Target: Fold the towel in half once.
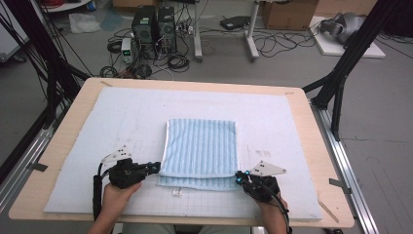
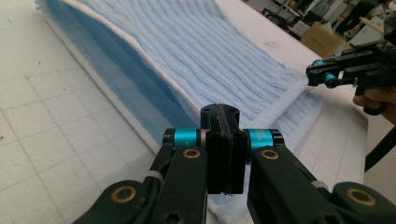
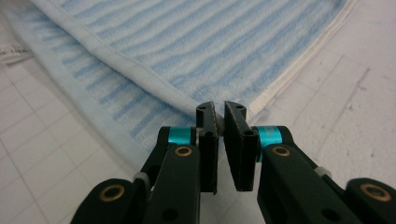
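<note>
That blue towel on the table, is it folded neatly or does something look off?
Slightly off: the towel top layer stops short of the lower layer, leaving a strip showing along the near edge, with a small label poking out.

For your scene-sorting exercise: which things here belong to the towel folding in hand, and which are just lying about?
Part of the job:
folded blue striped towel
left gripper
right gripper
white grid mat

Lying about:
computer towers on the floor
cardboard box
loose cables
</note>
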A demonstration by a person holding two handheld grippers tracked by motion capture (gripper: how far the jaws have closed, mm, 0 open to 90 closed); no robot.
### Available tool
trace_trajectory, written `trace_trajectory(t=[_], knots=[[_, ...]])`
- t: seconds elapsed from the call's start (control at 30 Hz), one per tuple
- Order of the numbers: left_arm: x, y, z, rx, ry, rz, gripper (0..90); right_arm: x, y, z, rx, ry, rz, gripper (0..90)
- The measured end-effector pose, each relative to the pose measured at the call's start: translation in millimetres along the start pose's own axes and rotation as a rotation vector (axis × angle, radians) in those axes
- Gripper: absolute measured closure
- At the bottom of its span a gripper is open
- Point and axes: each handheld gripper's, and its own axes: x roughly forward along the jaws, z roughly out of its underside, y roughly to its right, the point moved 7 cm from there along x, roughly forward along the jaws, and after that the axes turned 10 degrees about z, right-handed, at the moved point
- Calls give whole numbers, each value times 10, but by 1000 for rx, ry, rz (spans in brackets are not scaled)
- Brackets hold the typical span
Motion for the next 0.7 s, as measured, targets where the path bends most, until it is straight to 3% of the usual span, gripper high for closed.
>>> trace_trajectory(t=[0.37,0.5,0.7], knots=[[-119,123,8,4,5,22,893,-280,-111,-44,-31,49,-35,838],[-99,118,114,-2,-37,15,893,-266,-125,46,-46,11,-25,838],[-100,73,206,-35,-42,4,892,-230,-160,157,-51,-19,-32,833]])
